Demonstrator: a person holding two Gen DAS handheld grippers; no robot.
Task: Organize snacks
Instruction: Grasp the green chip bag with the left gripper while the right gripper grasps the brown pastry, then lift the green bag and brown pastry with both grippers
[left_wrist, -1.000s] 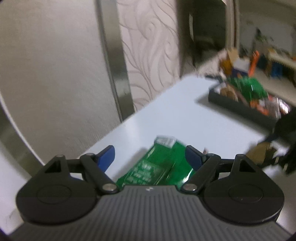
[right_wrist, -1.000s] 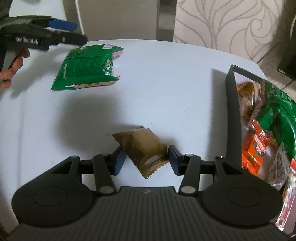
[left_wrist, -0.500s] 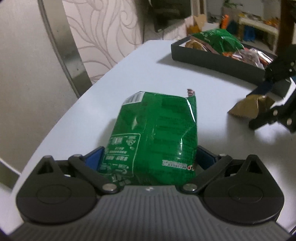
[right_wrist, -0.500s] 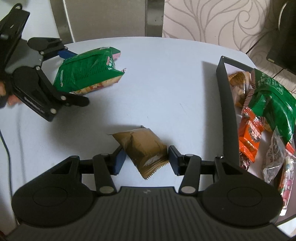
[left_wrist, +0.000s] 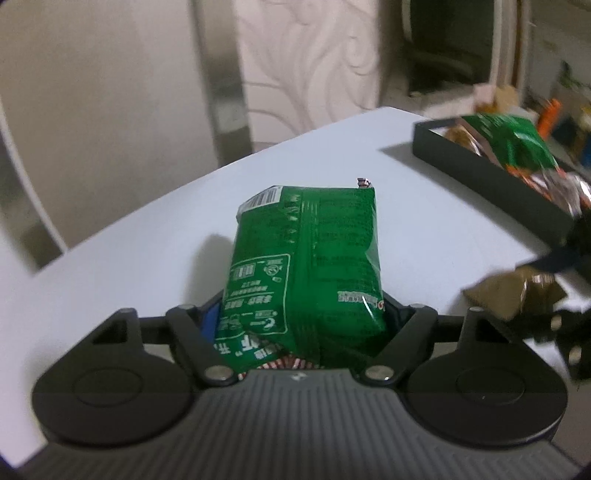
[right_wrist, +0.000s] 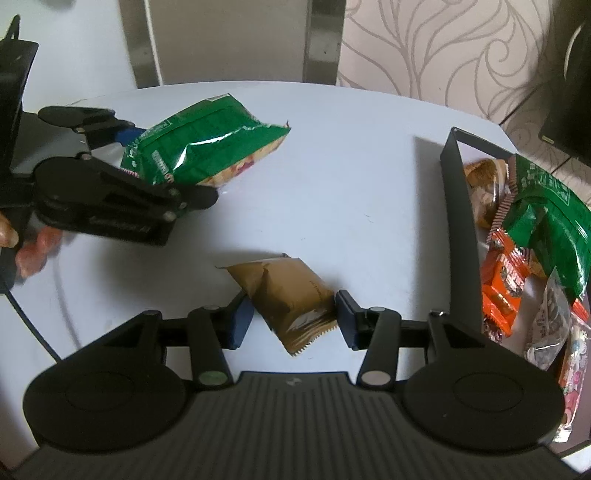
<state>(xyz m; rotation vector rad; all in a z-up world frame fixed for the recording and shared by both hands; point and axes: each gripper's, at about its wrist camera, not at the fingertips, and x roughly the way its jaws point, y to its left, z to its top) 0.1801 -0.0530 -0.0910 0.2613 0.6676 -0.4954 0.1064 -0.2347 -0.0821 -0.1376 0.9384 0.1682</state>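
My left gripper (left_wrist: 299, 325) is shut on a green snack bag (left_wrist: 306, 254) and holds it above the white table (left_wrist: 147, 236). The same bag (right_wrist: 207, 147) and the left gripper (right_wrist: 159, 173) show at the left of the right wrist view. My right gripper (right_wrist: 293, 319) is shut on a brown snack packet (right_wrist: 288, 295) just over the table. The packet (left_wrist: 517, 291) shows at the right of the left wrist view. A black tray (right_wrist: 452, 206) with several snack packets stands at the right.
The tray (left_wrist: 491, 177) holds a green bag (right_wrist: 546, 206), orange packets (right_wrist: 502, 288) and a clear packet (right_wrist: 550, 325). A patterned wall (right_wrist: 424, 48) and a metal post (right_wrist: 321, 40) stand behind the table's far edge.
My left gripper has closed on the green bag, lifted it off the table and carried it toward the tray. The right gripper still holds the brown packet, now slightly nearer the tray.
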